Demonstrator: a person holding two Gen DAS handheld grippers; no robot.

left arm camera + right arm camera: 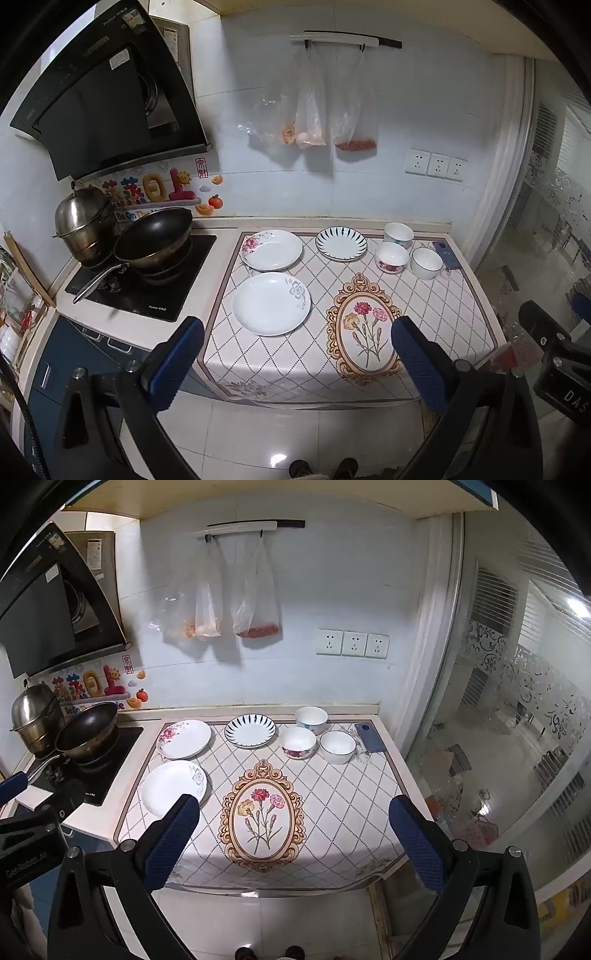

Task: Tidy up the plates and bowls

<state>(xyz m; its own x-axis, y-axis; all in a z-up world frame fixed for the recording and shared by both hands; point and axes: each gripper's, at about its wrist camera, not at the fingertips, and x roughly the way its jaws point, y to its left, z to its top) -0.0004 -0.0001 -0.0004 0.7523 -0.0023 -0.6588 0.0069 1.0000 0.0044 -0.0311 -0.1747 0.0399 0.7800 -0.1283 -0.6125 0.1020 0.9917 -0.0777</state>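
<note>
Counter: white kitchen counter [225, 225] under a diamond-patterned cloth with a framed flower print [332, 797]; nothing on it is being touched.
Cooktop: black glass hob [192, 280] off the cloth's left edge, carrying a dark wok [155, 236] and a steel lidded pot [83, 218].
Plates: white plate with a grey flower [271, 303] sits near the cloth's front-left; white plate with pink flowers [272, 250] lies behind it at the back-left corner; white plate with blue rim stripes [341, 243] sits at back centre.
Bowls: three white ceramic bowls cluster at the back-right corner, one with red flowers [297, 742], one plain with a dark rim [337, 747], one behind them [311, 719].
Phone: blue phone [370, 737] at the back-right edge, just beside the bowls.
Left gripper [297, 362]: jaws wide apart, empty, hanging off the front edge.
Right gripper [295, 840]: jaws wide apart, empty too.
</note>
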